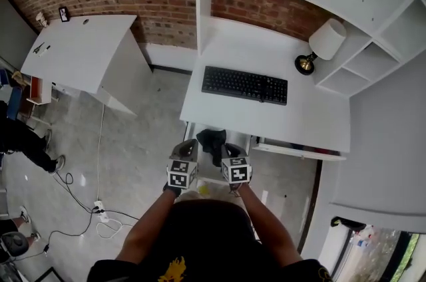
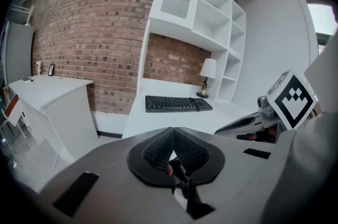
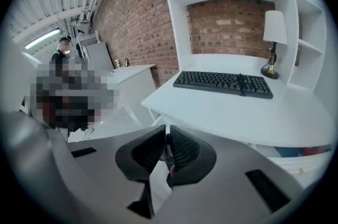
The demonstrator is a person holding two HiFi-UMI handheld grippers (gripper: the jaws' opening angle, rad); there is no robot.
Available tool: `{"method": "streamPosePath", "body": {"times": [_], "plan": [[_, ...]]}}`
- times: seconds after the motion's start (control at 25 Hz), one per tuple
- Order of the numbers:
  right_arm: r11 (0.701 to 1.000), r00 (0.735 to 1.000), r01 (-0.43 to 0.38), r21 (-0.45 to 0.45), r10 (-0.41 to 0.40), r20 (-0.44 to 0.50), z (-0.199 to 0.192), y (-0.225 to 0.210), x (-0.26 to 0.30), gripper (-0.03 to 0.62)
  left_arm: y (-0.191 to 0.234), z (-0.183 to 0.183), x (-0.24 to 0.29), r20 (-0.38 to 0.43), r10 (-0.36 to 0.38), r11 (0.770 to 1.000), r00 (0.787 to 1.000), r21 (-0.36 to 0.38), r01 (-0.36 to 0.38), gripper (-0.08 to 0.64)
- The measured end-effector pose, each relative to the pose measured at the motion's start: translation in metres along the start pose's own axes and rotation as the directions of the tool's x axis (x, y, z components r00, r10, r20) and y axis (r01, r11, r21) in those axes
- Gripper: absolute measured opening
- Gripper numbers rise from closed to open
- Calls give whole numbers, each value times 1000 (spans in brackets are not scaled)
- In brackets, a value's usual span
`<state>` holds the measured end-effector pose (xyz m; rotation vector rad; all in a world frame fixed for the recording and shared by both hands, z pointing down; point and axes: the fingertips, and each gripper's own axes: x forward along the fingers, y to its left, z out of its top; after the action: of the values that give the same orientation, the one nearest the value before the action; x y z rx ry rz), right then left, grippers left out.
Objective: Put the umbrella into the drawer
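Apparently, umbrella lengthwise toward desk.

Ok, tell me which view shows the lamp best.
Right gripper view: the lamp stands in full profile, shade, stem and brass base. Head view sees it from above; left gripper view shows it small and distant.

Left hand-held gripper, right: jaws together.

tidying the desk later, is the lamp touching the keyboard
Apart. The head view shows bare white desk between the base of the lamp and the right end of the keyboard.
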<state>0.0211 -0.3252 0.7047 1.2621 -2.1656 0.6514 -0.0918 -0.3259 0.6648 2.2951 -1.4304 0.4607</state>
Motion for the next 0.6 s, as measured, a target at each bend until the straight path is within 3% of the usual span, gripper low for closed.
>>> {"method": "streamPosePath", "body": {"times": [0.28,0.6], "plan": [[1000,993,25,-2,-25,115,44,-4,-29,2,14,39,-10,77,36,999,996,30,-39,15],[993,971,114,-25,-106,216,84,-32,-62,0,12,74,-28,152,48,987,987,147,-71,15]]}}
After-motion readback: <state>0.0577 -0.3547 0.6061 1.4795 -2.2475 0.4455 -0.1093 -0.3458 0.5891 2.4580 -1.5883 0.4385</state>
